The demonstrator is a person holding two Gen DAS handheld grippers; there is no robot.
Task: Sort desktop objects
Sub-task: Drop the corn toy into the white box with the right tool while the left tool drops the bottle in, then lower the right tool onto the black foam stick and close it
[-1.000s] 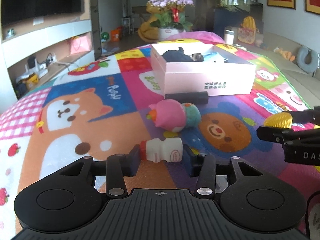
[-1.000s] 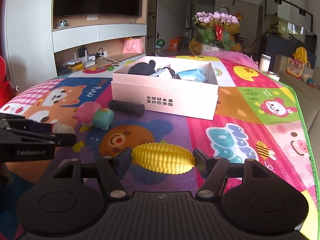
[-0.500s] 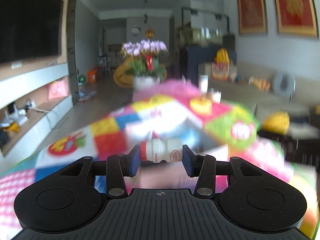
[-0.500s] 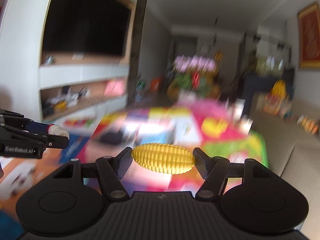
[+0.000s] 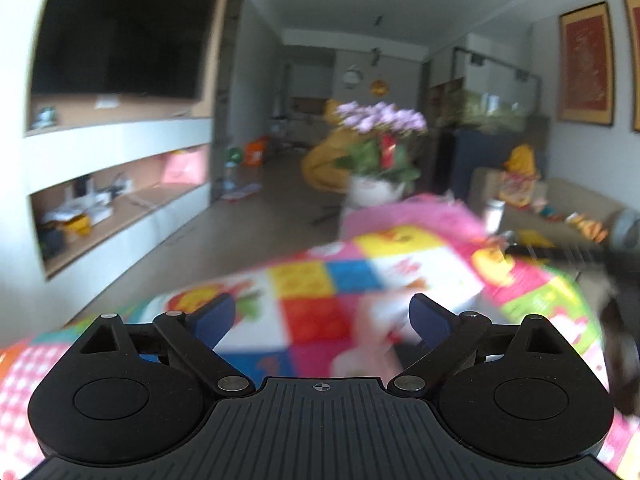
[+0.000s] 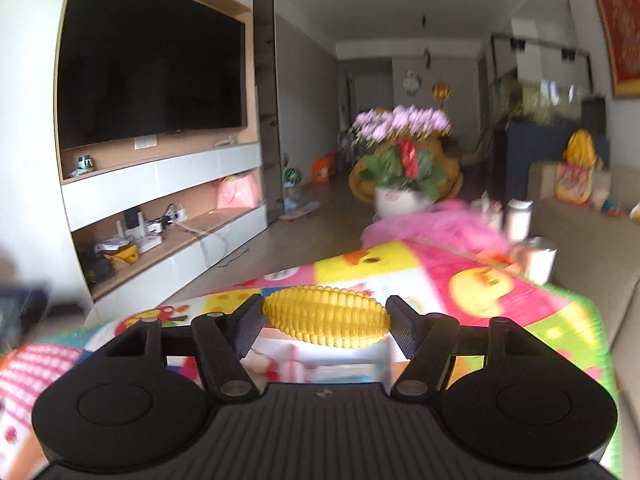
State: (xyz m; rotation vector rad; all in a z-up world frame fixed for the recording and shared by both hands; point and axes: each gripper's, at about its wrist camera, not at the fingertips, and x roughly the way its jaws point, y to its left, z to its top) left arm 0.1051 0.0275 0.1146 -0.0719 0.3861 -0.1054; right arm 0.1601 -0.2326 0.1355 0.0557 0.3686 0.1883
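A yellow toy corn [image 6: 326, 317] is clenched endwise by the right gripper [image 6: 326, 326], its long axis crosswise above the patterned counter [image 6: 500, 296]. The left gripper [image 5: 320, 318] is opening, nothing between its jaws; the small bottle gripped earlier is gone.

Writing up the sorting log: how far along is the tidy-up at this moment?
Done: the left gripper is opening with nothing between its fingers, so its load is released. In hand: the right gripper clamps the yellow toy corn above the white box. Left: dropping the corn; other toys are out of view.
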